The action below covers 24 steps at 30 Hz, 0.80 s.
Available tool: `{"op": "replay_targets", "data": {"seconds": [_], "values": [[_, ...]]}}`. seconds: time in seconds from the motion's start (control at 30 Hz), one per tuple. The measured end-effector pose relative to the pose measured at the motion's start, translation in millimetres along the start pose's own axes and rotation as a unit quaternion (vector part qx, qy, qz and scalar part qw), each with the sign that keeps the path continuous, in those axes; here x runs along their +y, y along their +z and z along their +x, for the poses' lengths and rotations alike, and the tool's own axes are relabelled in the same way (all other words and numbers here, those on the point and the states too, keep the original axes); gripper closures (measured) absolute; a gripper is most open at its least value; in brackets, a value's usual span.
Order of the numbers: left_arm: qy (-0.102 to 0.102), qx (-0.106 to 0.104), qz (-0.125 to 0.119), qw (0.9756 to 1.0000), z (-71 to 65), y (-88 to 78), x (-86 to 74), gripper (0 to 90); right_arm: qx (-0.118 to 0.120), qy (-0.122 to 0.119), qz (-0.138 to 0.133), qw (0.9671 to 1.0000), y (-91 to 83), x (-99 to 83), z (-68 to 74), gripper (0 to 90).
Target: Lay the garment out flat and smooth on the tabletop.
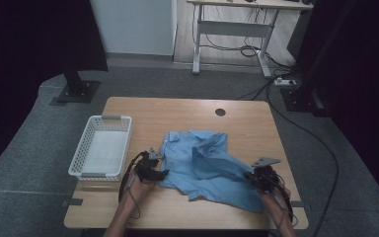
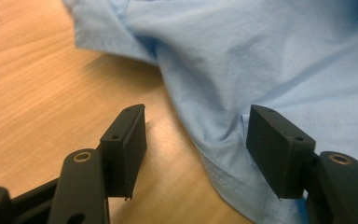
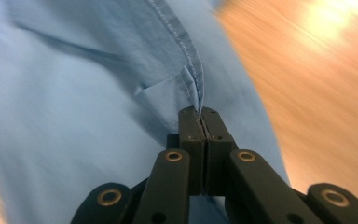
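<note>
A light blue shirt lies crumpled on the wooden table, right of centre. My left gripper is at the shirt's left edge. In the left gripper view it stands open, with a fold of the shirt between the jaws and the pads not pressing on it. My right gripper is at the shirt's lower right part. In the right gripper view it is shut on the stitched hem of the shirt, lifting a ridge of cloth.
A white perforated basket stands on the left side of the table, close to my left hand. A round cable hole sits near the far edge. Bare wood stretches along the far side and the near edge.
</note>
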<state>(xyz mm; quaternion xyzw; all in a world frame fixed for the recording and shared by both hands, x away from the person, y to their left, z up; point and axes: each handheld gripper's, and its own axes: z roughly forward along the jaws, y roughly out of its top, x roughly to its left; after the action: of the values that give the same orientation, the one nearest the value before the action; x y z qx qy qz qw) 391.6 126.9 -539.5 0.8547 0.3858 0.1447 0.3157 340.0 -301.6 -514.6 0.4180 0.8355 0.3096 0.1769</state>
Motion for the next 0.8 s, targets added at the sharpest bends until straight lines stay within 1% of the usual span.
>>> {"op": "replay_targets", "data": {"seconds": [0.13, 0.2, 0.23, 0.27, 0.3, 0.33, 0.37, 0.4, 0.43, 0.5, 0.53, 0.6, 0.67, 0.7, 0.77, 0.8], "values": [[-0.010, 0.007, -0.003, 0.9999, 5.4, 2.8, 2.7, 37.4, -0.016, 0.042, 0.001, 0.9990, -22.5, -30.4, -25.7, 87.0], [-0.012, 0.009, -0.007, 0.9999, 6.3, 2.9, 1.8, 37.4, -0.024, 0.057, 0.000, 0.9981, -31.0, -43.7, -35.2, 86.2], [-0.013, 0.010, -0.007, 0.9998, 6.5, 2.9, 1.7, 37.4, -0.026, 0.063, -0.002, 0.9977, -34.7, -49.2, -38.9, 84.1], [-0.014, 0.011, -0.006, 0.9998, 7.0, 2.9, 2.1, 37.4, -0.034, 0.068, -0.002, 0.9971, -38.4, -53.3, -41.8, 76.9], [-0.015, 0.011, -0.003, 0.9998, 7.7, 3.0, 3.0, 37.3, -0.043, 0.066, 0.000, 0.9969, -41.9, -56.1, -43.9, 68.7], [-0.015, 0.011, 0.003, 0.9998, 8.5, 2.8, 4.5, 37.0, -0.047, 0.065, -0.003, 0.9968, -46.1, -57.4, -45.2, 66.9], [-0.016, 0.015, 0.012, 0.9997, 8.4, 2.2, 6.2, 35.9, -0.047, 0.065, -0.010, 0.9967, -51.1, -57.4, -45.8, 63.5], [-0.014, 0.023, 0.017, 0.9995, 6.9, 0.5, 7.9, 34.2, -0.047, 0.063, -0.017, 0.9968, -56.0, -55.8, -45.5, 59.5], [-0.011, 0.026, 0.012, 0.9995, 4.1, -2.1, 9.3, 33.7, -0.048, 0.058, -0.026, 0.9968, -60.9, -52.9, -44.0, 56.1], [-0.013, 0.013, -0.005, 0.9998, -2.7, -8.9, 12.0, 31.8, -0.039, 0.045, -0.048, 0.9971, -67.8, -44.3, -38.5, 49.0], [-0.013, 0.005, -0.014, 0.9998, -7.2, -11.9, 13.3, 30.9, -0.031, 0.036, -0.056, 0.9973, -68.9, -38.6, -34.4, 46.2], [-0.006, -0.006, -0.029, 0.9995, -17.2, -16.1, 15.6, 29.3, -0.009, 0.014, -0.070, 0.9974, -65.8, -25.4, -23.8, 41.4], [0.000, -0.017, -0.037, 0.9992, -26.8, -16.7, 17.0, 28.5, 0.019, -0.006, -0.084, 0.9963, -57.2, -11.4, -11.1, 40.4], [0.002, -0.021, -0.041, 0.9990, -31.7, -15.3, 16.9, 28.4, 0.028, -0.015, -0.086, 0.9958, -51.3, -4.3, -5.0, 40.4], [0.011, -0.028, -0.036, 0.9989, -41.2, -9.1, 15.1, 28.2, 0.036, -0.027, -0.085, 0.9953, -36.7, 9.0, 5.6, 41.3], [0.016, -0.027, -0.029, 0.9991, -45.6, -4.8, 13.5, 28.1, 0.040, -0.033, -0.083, 0.9953, -27.9, 14.7, 9.4, 41.9]]}}
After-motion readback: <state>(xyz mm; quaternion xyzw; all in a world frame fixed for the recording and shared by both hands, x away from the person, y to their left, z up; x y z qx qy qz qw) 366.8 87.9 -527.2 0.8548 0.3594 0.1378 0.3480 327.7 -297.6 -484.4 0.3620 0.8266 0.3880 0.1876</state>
